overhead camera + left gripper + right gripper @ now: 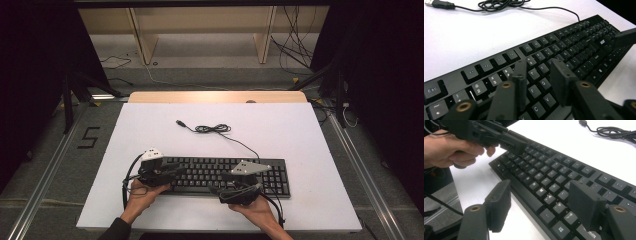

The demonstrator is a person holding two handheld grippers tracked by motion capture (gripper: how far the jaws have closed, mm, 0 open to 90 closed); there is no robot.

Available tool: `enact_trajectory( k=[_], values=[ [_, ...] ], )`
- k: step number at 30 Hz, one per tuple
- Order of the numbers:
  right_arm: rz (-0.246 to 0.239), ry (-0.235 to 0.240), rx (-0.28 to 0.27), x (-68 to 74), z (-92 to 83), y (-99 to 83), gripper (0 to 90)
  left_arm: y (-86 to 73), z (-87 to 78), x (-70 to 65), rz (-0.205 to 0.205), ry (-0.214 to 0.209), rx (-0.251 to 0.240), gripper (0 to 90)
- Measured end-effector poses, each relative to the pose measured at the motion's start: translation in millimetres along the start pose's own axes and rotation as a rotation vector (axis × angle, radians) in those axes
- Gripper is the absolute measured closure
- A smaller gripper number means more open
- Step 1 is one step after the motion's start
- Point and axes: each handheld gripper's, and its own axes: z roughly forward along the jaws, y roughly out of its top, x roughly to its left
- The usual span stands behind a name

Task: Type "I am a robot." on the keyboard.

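You are working at the black keyboard (225,176), which lies flat toward the near edge of the white surface (300,135), its cable (215,129) running back to a loose coil and a free plug (180,122). Your left gripper (172,171) hovers over the left end of the keys, fingers (560,75) a modest way apart with nothing between them; your right gripper (250,192) sits at the near edge toward the right, fingers (585,205) spread wide, straddling the front rim without pressing on it. This looks like the stage of settling both tools on the keyboard, either to press keys or to take hold of it. The next move likely calls for lowering the right fingers squarely over the front rim before closing. The left gripper view reads the key legends under its fingers; the right gripper view shows your left hand (454,151) wrapped round its handle; the high view alone gives the keyboard's place on the surface.
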Motion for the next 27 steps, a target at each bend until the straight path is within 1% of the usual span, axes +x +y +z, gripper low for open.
enact_trajectory(
  k=[1,2,5,9,13,15,19,24,26,27],
  values=[
    [0.000,0.000,0.001,-0.1,0.3,0.0,36.0,-0.5,-1.3,-0.5,-0.003,-0.001,-0.003,62.5],
    [-0.001,-0.001,0.003,-0.1,0.4,0.0,36.0,-1.1,-2.8,-0.9,-0.005,-0.007,-0.007,62.0],
    [-0.001,-0.001,0.004,-0.4,1.2,0.1,36.0,-2.8,-7.8,-0.7,0.005,-0.009,-0.018,57.5],
    [0.003,0.000,0.003,-0.6,1.8,0.2,36.0,-5.6,-14.0,-1.2,0.006,-0.013,-0.036,53.4],
    [0.002,0.000,0.005,-0.4,2.3,0.5,36.0,-9.0,-19.7,-2.3,-0.003,-0.021,-0.054,47.0],
    [0.003,-0.001,0.005,-0.6,2.7,0.7,36.1,-10.3,-22.7,-2.9,-0.001,-0.021,-0.068,43.9],
    [0.001,-0.002,0.008,-1.6,4.1,1.5,36.8,-12.7,-27.4,-3.7,-0.017,-0.025,-0.096,38.7],
    [0.011,0.001,0.015,-4.1,6.0,2.9,41.5,-16.4,-33.6,-4.2,-0.020,-0.018,-0.126,34.9],
    [0.019,-0.003,0.024,-5.6,7.4,3.4,45.8,-17.6,-36.1,-4.3,-0.018,-0.015,-0.140,34.2],
    [0.022,-0.005,0.027,-6.4,8.4,3.4,49.4,-18.3,-37.5,-4.2,-0.019,-0.015,-0.144,33.5]
  ],
)
